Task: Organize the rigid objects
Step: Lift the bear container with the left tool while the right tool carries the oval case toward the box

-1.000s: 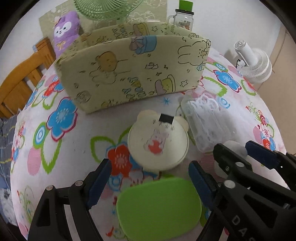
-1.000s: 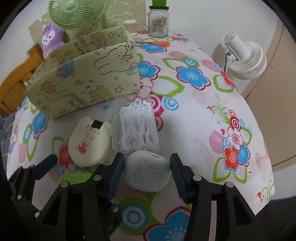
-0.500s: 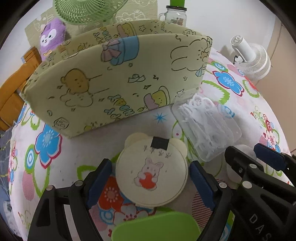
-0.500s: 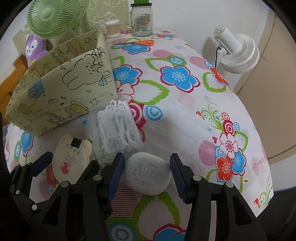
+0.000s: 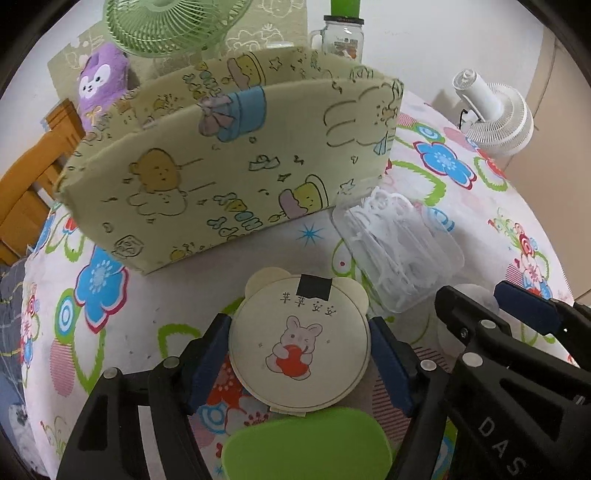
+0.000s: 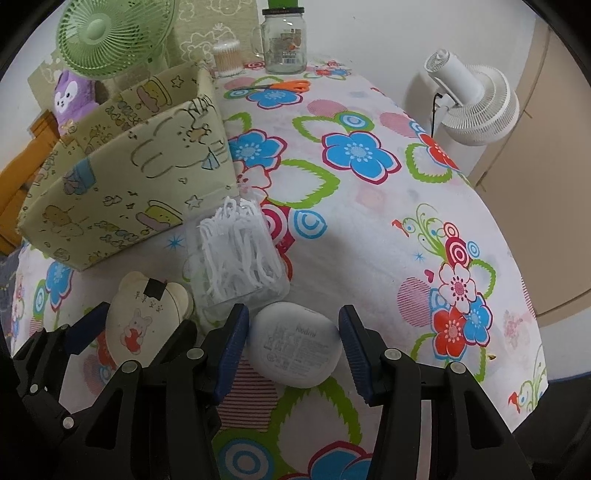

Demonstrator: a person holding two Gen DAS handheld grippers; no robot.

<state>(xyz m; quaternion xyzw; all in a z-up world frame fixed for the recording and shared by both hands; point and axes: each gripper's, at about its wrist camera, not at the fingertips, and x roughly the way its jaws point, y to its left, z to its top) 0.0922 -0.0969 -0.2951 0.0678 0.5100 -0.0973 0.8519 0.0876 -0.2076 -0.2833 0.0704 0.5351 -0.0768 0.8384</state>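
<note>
My left gripper (image 5: 299,363) is shut on a round cream bear-eared case (image 5: 301,343) with a bunny picture; both pads touch its sides. The case also shows in the right wrist view (image 6: 142,321). My right gripper (image 6: 293,350) is open, its pads on either side of a white earbud case (image 6: 295,349) that lies on the flowered tablecloth (image 6: 351,229). A clear box of white floss picks (image 6: 236,251) lies just beyond both. A yellow-green cartoon fabric bin (image 5: 229,166) stands behind. A green flat box (image 5: 306,446) lies under my left gripper.
A green fan (image 6: 110,33), a purple plush (image 6: 70,96), a glass jar (image 6: 284,40), a cotton swab tub (image 6: 227,59) and orange scissors (image 6: 280,86) are at the back. A white fan (image 6: 476,103) stands off the table's right edge. A wooden chair (image 5: 33,177) is at the left.
My left gripper moved forward around the bear-eared case and closed on it. My right gripper stayed open around the earbud case.
</note>
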